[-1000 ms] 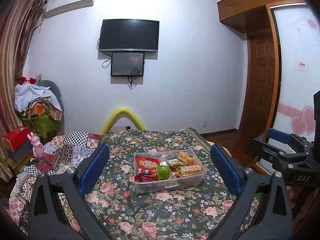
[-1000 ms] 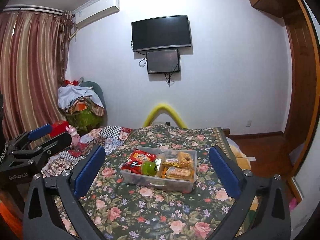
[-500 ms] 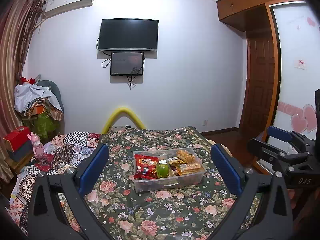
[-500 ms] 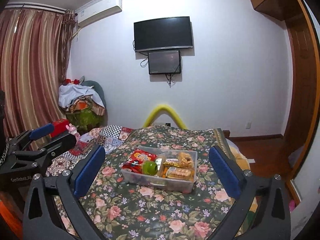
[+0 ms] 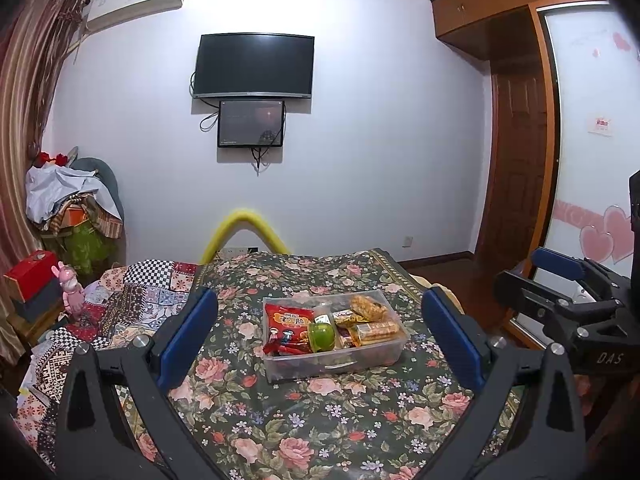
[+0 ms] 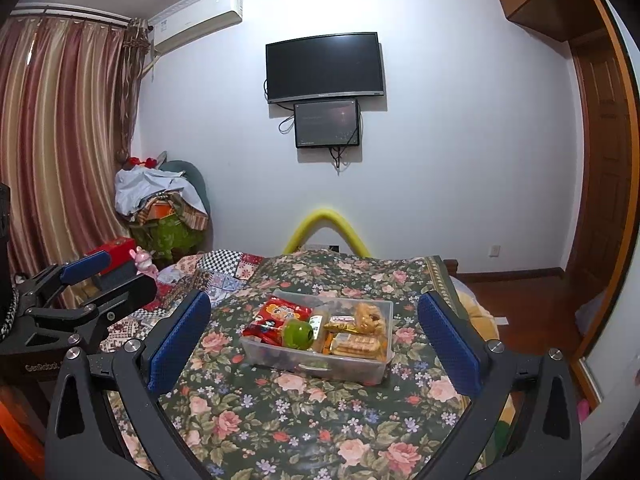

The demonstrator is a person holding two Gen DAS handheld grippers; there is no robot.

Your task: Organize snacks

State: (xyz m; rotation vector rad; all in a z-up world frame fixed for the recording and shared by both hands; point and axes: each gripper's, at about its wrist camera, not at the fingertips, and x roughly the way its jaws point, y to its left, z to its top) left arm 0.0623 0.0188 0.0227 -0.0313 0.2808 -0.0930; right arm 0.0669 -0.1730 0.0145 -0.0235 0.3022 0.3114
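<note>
A clear plastic bin (image 5: 340, 366) (image 6: 312, 366) sits on a dark floral cloth (image 5: 320, 420) (image 6: 280, 412). Inside lie a red snack bag (image 5: 287, 326) (image 6: 276, 318), a green round pot (image 5: 323, 336) (image 6: 299, 334), and wrapped biscuits (image 5: 378, 330) (image 6: 356, 346). My left gripper (image 5: 320, 338) hangs open above the cloth, short of the bin, nothing between its blue pads. My right gripper (image 6: 314, 338) is likewise open and empty, also back from the bin. Each gripper shows at the edge of the other's view: the right gripper (image 5: 560, 280), the left gripper (image 6: 92, 276).
A patchwork quilt (image 5: 132, 296) lies left of the floral cloth. A pink toy (image 5: 70, 292) and a red box (image 5: 30, 274) stand at far left. A yellow foam arch (image 5: 244, 232) rises behind. A wooden door (image 5: 516, 168) and wardrobe are at the right; two wall screens hang ahead.
Both views have shifted only slightly; the bin sits a touch lower and closer to centre. Both grippers stay open and the snacks have not moved.
</note>
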